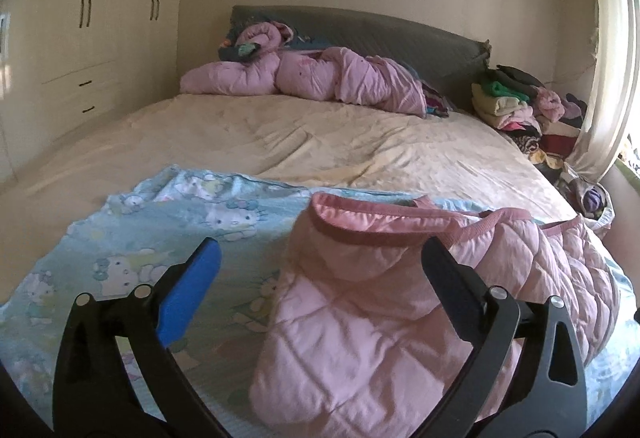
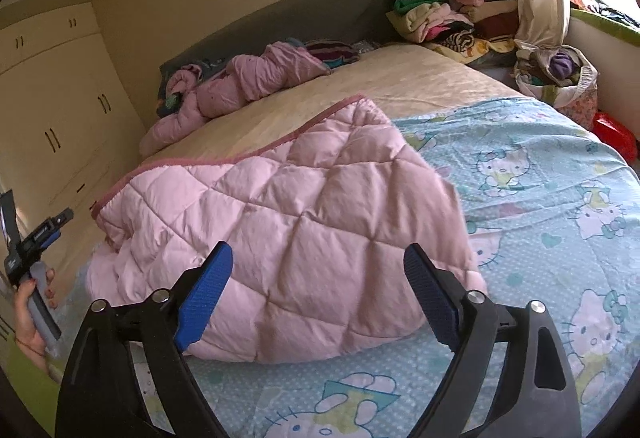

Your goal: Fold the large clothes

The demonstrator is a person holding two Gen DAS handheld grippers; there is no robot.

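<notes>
A pink quilted garment (image 1: 372, 302) with a darker pink trim lies folded over on a light blue cartoon-cat sheet (image 1: 132, 238) at the near end of the bed. My left gripper (image 1: 320, 250) hovers open just above its left part, and the pads touch nothing. In the right wrist view the same pink garment (image 2: 288, 222) fills the middle of the sheet (image 2: 540, 198). My right gripper (image 2: 319, 254) stands open in front of its near edge, with no cloth pinched. At the left edge of that view a hand (image 2: 30, 302) holds the other gripper.
A bundled pink duvet (image 1: 312, 78) lies against the grey headboard (image 1: 360, 26). Piles of folded clothes (image 1: 516, 106) sit to the right of the bed, with a curtain (image 1: 608, 58) and a full bag (image 2: 560, 78) beside them. White wardrobes (image 1: 80, 50) line the left wall.
</notes>
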